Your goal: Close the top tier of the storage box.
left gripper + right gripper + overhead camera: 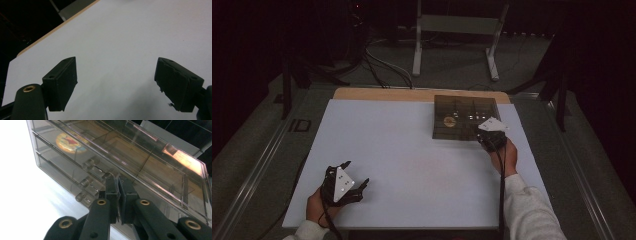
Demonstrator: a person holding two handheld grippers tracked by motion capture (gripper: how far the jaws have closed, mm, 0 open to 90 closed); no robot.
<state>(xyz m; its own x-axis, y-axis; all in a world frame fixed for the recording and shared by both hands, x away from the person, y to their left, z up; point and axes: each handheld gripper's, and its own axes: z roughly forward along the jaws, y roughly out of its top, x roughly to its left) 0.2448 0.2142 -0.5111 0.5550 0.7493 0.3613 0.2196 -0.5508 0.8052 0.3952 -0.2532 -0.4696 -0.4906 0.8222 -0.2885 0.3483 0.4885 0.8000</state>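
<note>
A smoky clear plastic drawer box (464, 117) stands at the table's back right, and a round yellow and red item (449, 120) lies inside it. My right gripper (481, 136) is at the box's front face. In the right gripper view its jaws (118, 181) stand pressed almost together against the drawer box (150, 162), beside several clear drawer knobs (86, 166). I cannot tell whether anything thin is pinched between them. The round item (68, 142) shows through the top. My left gripper (356, 172) rests near the front left, open, with bare white table between its jaws (116, 75).
The white tabletop (412, 165) spreads between the two hands, with a wooden strip (382, 94) along its far edge. Beyond the table, a white metal frame (457, 25) and cables (382, 65) lie on the dark floor.
</note>
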